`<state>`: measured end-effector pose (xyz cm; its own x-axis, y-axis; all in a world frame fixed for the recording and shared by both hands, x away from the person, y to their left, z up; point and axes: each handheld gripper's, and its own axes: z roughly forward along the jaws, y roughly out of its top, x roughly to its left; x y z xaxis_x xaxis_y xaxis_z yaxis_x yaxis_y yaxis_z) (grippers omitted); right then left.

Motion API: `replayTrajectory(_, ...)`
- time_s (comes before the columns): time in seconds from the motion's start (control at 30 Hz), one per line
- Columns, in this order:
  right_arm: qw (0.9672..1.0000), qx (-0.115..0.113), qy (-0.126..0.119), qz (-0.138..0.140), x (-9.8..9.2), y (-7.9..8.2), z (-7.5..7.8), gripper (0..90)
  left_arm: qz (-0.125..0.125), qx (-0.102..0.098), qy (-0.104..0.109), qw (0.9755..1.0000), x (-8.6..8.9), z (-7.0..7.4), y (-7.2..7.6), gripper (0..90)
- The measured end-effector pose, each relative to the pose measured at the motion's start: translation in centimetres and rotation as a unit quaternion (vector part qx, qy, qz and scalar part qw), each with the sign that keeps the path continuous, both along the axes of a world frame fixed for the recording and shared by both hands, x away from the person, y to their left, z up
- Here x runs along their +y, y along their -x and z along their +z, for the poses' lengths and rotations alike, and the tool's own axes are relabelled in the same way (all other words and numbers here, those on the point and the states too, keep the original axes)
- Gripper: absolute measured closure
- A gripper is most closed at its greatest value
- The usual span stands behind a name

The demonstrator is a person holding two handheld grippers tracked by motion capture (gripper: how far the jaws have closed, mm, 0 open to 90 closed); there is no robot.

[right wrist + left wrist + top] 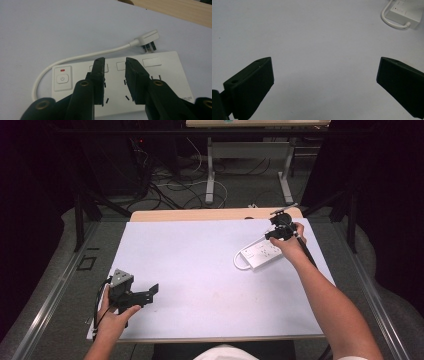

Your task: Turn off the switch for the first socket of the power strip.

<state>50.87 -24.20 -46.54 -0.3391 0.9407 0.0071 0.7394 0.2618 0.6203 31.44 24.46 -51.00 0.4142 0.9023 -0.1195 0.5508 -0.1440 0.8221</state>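
The work surface is a rectangular table covered by a pale white sheet; a strip of light wooden tabletop shows along the far edge. Grey floor flanks the table on both sides. Beyond the far edge, loose cables lie on the floor around the grey metal legs of a second table. The room around is dark.

A white rectangular plastic power strip lies flat on the sheet at the far right. Its short white cord loops from the switch end round along the strip's far side and ends in a white plug lying beside the strip. A power button with a red indicator sits at one end.

The right gripper, held in the right hand, is over the strip's far end. Its jaws stand slightly apart above the socket face, holding nothing.

The left gripper, held in the left hand, is at the near left, well apart from the strip. Its jaws are spread wide over bare sheet.
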Motion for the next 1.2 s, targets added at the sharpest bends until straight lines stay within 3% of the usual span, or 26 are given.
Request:
replayTrajectory(0.8,0.9999,0.011,-0.001,-0.011,0.3,-1.8,-2.1,89.9,0.001,0.0,-0.001,1.0,0.1,-0.1,0.0,0.9)
replayTrajectory(1.2,0.9994,0.027,-0.007,-0.019,0.3,-2.5,-3.1,90.0,0.001,0.0,-0.002,1.0,0.1,-0.1,0.0,0.9)
